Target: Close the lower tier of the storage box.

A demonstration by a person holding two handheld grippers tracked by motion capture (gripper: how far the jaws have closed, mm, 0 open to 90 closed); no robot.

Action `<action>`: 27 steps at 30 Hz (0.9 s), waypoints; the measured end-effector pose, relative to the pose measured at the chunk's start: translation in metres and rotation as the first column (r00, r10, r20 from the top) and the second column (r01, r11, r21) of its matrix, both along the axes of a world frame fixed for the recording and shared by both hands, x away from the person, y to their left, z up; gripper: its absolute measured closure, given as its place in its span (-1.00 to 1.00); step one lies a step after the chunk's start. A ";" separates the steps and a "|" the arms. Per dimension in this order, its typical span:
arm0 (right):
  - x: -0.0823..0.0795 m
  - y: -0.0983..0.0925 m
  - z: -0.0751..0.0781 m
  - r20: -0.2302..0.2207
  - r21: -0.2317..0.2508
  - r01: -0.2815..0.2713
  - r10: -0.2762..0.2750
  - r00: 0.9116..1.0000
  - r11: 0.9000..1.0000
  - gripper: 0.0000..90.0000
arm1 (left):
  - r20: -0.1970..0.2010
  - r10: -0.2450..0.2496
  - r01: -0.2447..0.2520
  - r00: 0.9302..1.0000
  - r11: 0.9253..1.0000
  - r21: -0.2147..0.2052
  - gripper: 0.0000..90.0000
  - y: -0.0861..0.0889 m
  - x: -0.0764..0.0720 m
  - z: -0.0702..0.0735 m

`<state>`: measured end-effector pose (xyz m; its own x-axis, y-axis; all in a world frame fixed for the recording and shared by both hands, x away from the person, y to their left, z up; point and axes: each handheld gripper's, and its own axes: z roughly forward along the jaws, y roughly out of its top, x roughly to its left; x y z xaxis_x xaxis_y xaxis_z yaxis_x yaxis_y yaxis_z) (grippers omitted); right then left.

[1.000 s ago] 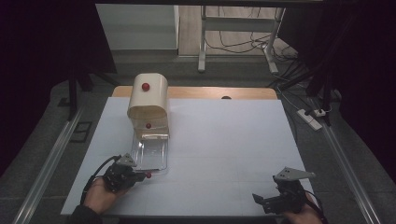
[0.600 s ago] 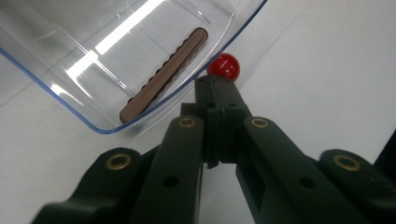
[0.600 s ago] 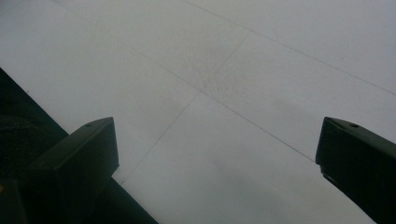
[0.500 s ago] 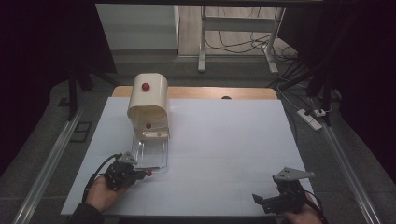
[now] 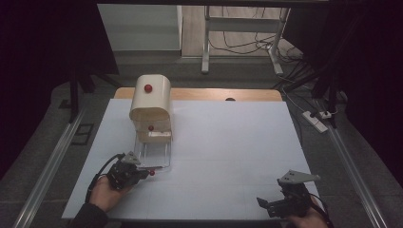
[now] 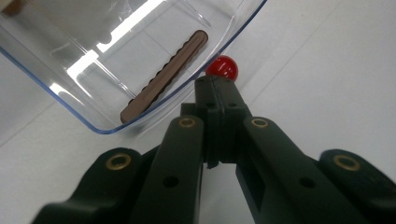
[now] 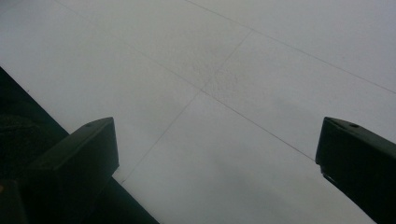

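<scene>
Pinching red ball (image 6: 222, 68) knob at jaw tips, left gripper (image 6: 215, 84) pressed together; clear drawer (image 6: 116, 60) just left of jaws, drawn out from cream box (image 5: 150, 105). Next, likely: steady straight pull or release. Right gripper (image 7: 217, 140) spread, idle.

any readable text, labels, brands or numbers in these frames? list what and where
None readable. No lettering on the cream bread box, its clear drawer, the red knob, the white table, the left tool or the right tool.
</scene>
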<state>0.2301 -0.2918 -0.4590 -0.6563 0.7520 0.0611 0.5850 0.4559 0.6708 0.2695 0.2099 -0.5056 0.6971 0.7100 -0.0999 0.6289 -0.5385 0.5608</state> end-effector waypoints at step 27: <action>0.000 0.000 0.000 -0.005 0.003 0.003 -0.003 1.000 1.000 -1.00 | 0.051 0.049 -0.047 0.997 0.999 -0.027 0.98 0.002 0.015 0.006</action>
<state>0.2301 -0.2918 -0.4589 -0.6536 0.7538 0.0670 0.5898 0.4519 0.6693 0.2841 0.2123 -0.4999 0.6669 0.7405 -0.0834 0.6234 -0.4931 0.6068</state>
